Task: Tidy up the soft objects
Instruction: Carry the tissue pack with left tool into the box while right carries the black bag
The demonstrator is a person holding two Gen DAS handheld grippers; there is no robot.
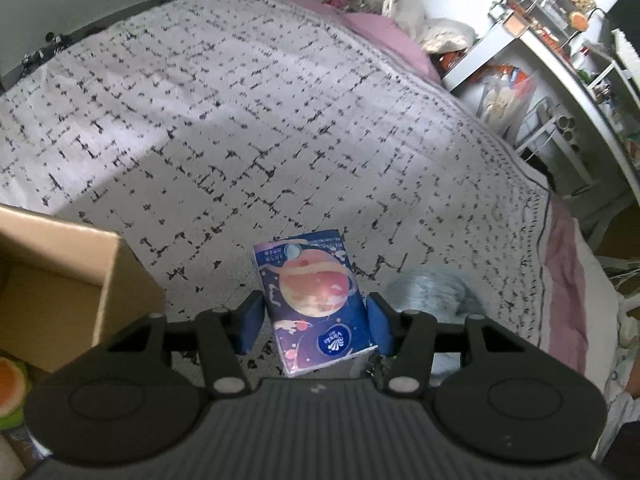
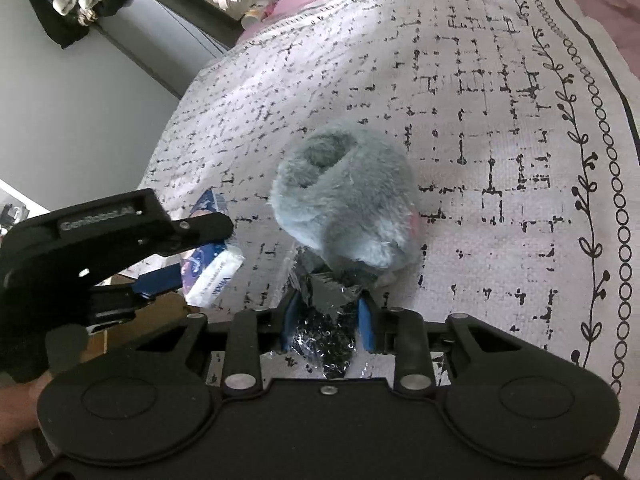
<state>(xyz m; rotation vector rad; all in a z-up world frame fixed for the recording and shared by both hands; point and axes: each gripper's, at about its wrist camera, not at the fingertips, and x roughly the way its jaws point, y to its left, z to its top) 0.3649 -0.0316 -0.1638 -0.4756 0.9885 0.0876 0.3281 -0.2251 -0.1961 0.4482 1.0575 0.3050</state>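
**Left wrist view: tissue pack clamped, plush bag pinched, box waiting at left**

Left wrist view, far left: a cardboard box (image 1: 60, 280) stands open on the bed, one corner toward the camera. It looks like the collecting place for the soft things, which would explain why both claws work close beside it. Below it, at the frame's edge, lies something orange and green, too cropped to name.

At centre the left gripper (image 1: 314, 314) is clamped on a tissue pack (image 1: 316, 300). Its blue pads press the pack's long sides near the lower end, so most of the pack sticks forward, clear of the bedspread (image 1: 240, 120). Holding it by the narrow sides seems to keep the soft pack from folding.

Right of the pack, a grey plush (image 1: 436, 290) shows just beyond the right pad, blurred.

Right wrist view: the left gripper (image 2: 212, 248) and tissue pack (image 2: 214, 276) appear at left, seen side-on and lifted off the cloth. At centre the plush (image 2: 344, 200) sits in a clear bag (image 2: 324, 312), and the right gripper (image 2: 328, 322) is closed on the bag's crumpled neck, not on the fur itself. My guess is that the gathered plastic gives a thinner, firmer hold than the bulky toy. The plush appears to rest near or on the bedspread; I cannot tell whether it is lifted.

Both items remain outside the box.
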